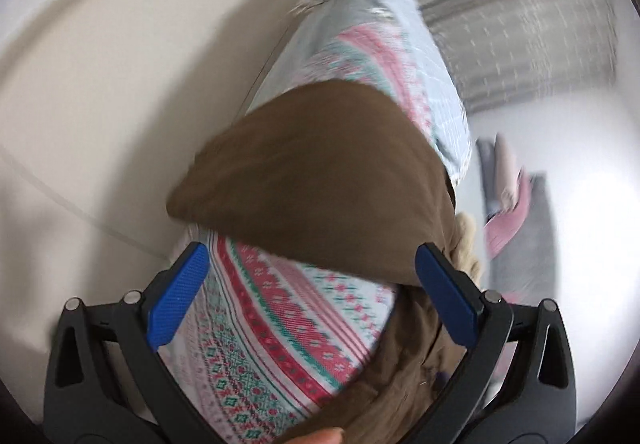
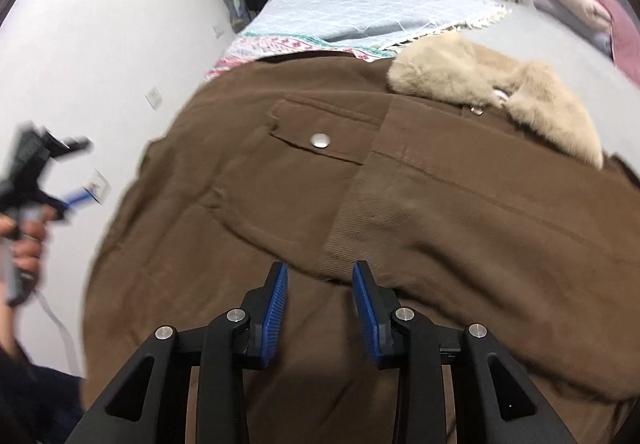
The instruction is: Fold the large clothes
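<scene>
Currently: brown cotton coat (image 2: 360, 212) with beige fur collar (image 2: 496, 92) on patterned bedspread (image 1: 288, 316); left gripper (image 1: 312, 296) jaws spread wide, right gripper (image 2: 320, 296) jaws narrowly apart, both empty.

no readable text, labels, brands or numbers in either view

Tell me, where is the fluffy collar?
In the right wrist view, the beige fur collar sits upper right, at the top of the brown coat, just below the blue quilt.
</scene>
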### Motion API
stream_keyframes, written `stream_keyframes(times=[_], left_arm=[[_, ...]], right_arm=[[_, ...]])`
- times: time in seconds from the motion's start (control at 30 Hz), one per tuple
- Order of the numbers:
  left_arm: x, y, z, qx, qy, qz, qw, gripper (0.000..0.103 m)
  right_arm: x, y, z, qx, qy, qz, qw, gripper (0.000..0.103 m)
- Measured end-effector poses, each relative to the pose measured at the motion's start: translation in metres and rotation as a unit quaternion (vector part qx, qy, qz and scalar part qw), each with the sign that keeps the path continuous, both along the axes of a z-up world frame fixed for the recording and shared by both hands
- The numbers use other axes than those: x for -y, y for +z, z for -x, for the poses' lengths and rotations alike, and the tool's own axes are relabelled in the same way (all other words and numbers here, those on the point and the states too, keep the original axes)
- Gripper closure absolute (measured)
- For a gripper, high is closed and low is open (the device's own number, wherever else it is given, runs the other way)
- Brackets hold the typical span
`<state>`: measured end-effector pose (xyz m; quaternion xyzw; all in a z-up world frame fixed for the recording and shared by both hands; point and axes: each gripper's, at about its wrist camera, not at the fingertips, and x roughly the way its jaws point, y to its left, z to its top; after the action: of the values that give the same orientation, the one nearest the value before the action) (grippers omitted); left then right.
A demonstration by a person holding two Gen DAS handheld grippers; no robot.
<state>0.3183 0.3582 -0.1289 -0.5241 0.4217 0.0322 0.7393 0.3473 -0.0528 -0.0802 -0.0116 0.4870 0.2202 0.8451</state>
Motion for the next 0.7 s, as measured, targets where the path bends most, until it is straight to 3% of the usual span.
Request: stream_keyframes(times=[0.1, 0.2, 0.27, 0.33, 0.5, 0.63, 0.7], left_arm=[[-0.003, -0.050, 0.014, -0.014, 0.042, 0.089, 0.9951, 0.002], [-0.005, -0.090, 0.023, 0.006, 0.084, 0.175, 0.9809, 0.002], [-0.005, -0.115, 0.026, 0.029, 0.114, 0.230, 0.9661, 0.002], [-0.002, -0.129, 0.022, 0.043, 0.122, 0.258, 0.9575, 0.002], [0.006, -0.154, 0.003, 0.050, 0.115, 0.281, 0.9515, 0.002], [0.006, -0.180, 0.006, 0.043, 0.151, 0.329, 0.9311, 0.002], [0.004, -0.190, 0.003, 0.036, 0.161, 0.338, 0.9264, 0.002]], right_arm=[[-0.006, 0.009, 0.023, 0.004, 0.016, -0.004, 1.000, 0.068], [-0.003, 0.017, 0.045, 0.003, 0.026, -0.011, 1.000, 0.067], [0.004, 0.022, 0.060, 0.005, 0.026, -0.011, 1.000, 0.066], [0.012, 0.028, 0.075, 0.011, 0.026, -0.006, 1.000, 0.064], [0.047, 0.042, 0.111, 0.019, 0.012, 0.002, 1.000, 0.058], [0.070, 0.041, 0.117, 0.022, -0.017, -0.004, 1.000, 0.057], [0.081, 0.042, 0.123, 0.024, -0.026, -0.017, 0.999, 0.057]])
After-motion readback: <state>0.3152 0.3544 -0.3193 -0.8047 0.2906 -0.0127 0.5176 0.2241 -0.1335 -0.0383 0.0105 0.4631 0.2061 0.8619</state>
